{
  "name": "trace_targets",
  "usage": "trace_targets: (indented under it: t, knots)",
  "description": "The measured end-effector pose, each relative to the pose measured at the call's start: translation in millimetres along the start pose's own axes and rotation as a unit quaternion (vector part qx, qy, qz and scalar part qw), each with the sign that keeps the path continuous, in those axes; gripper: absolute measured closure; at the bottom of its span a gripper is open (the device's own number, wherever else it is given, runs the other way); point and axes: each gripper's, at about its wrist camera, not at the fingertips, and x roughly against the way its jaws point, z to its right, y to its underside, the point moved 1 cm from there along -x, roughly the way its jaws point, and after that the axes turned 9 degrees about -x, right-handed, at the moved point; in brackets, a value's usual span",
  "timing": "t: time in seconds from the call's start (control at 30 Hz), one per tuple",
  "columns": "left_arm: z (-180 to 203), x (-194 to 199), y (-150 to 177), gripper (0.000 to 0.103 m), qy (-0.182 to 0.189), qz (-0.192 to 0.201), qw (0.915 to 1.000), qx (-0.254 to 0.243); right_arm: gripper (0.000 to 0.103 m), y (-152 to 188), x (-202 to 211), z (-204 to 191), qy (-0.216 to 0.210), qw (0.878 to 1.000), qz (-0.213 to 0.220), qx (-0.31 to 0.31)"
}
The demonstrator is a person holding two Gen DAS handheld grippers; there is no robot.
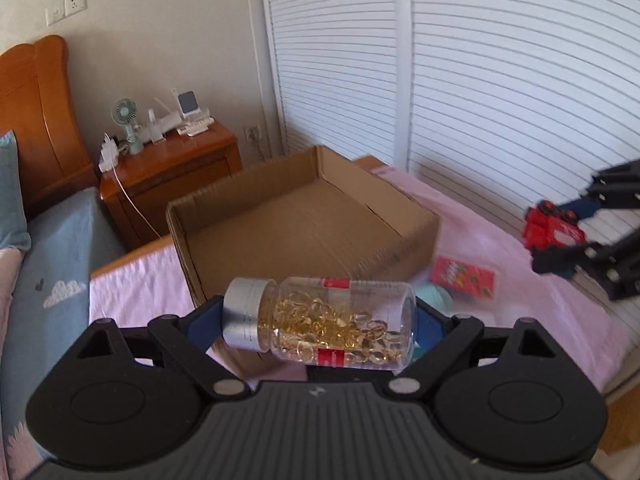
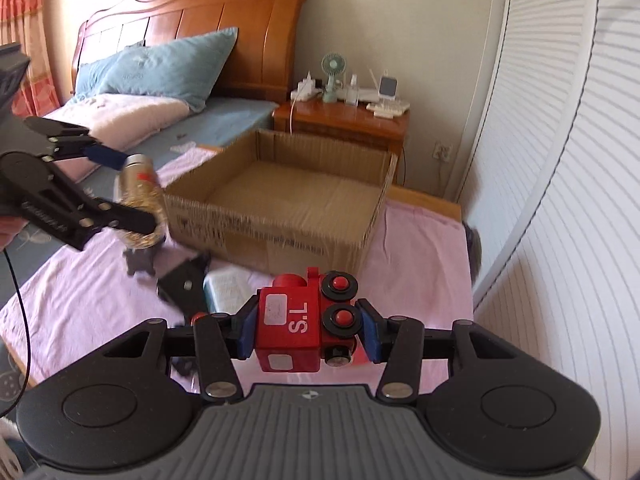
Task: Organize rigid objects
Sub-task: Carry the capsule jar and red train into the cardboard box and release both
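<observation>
Lying crosswise between left gripper (image 1: 320,320) pads: capsule bottle (image 1: 336,320).

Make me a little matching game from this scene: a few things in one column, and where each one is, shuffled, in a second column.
Things:
1. capsule bottle
2. red toy train
3. cardboard box
4. small green fan

Places:
A. on the wooden nightstand
B. open on the pink sheet
C. clamped in the right gripper
D. clamped in the left gripper

Pairs: 1-D, 2-C, 3-B, 4-A
</observation>
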Motion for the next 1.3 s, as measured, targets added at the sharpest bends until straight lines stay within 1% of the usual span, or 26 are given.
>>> trace_targets:
  t: [0.07,0.17,0.27,0.4,0.5,0.57,0.63,0.7,0.83,0.9,1.0,1.13,1.3]
  knots:
    - [-9.4,-16.7,-11.0,0.01,-0.004,-0.005,1.0,0.006,0.049,-12.2,-3.2,-0.6,0.001,1.0,0.009,0.006]
    - [-21.7,-46.0,-19.7,0.01,-0.015,-0.023,0.9995,0.013,0.049,-28.5,-10.3,-0.2,0.0,1.0,0.015,0.003]
    - [-33.0,-72.7,-20.2,0.01,-0.033,-0.048,0.998,0.025,0.049,-40.1,-17.3,0.9,-0.002,1.0,0.017,-0.002]
    - [-46.5,-89.1,-15.5,0.009,-0.048,-0.051,0.9961,0.054,0.049,-48.2,-25.5,2.5,-0.009,1.0,0.013,-0.011]
    - [-47.0,-82.4,-15.3,0.008,-0.067,-0.026,0.9962,0.049,0.049,-50.7,-31.5,-0.1,-0.011,1.0,0.011,-0.011]
    - [-44.7,-74.1,-15.8,0.008,-0.079,-0.02,0.9958,0.043,0.049,-53.5,-36.8,-2.0,-0.012,1.0,0.009,-0.01]
    - [-41.2,-62.1,-17.2,0.008,-0.082,-0.015,0.9958,0.038,0.049,-57.1,-43.7,-4.0,-0.011,1.0,0.003,-0.011]
    - [-34.4,-47.9,-14.6,0.005,-0.078,-0.01,0.9963,0.033,0.049,-61.0,-51.5,-5.9,-0.012,1.0,-0.001,-0.012]
    - [-17.9,-19.1,0.4,0.004,-0.059,-0.001,0.9979,0.029,0.049,-72.4,-72.5,-7.3,-0.009,1.0,-0.016,-0.014]
    - [-8.9,-5.3,10.8,0.004,-0.067,0.004,0.9973,0.03,0.049,-80.2,-85.5,-7.7,-0.006,1.0,-0.023,-0.016]
    - [1.4,13.5,29.2,0.003,-0.091,0.019,0.9947,0.044,0.049,-93.7,-108.7,-7.7,-0.002,0.999,-0.036,-0.023]
    - [6.4,24.3,49.5,0.002,-0.107,-0.002,0.9923,0.062,0.049,-113.1,-144.1,-6.0,0.004,0.998,-0.06,-0.033]
    - [6.5,27.5,68.5,0.002,-0.143,-0.023,0.9863,0.079,0.049,-131.9,-182.9,-4.6,0.018,0.996,-0.081,-0.039]
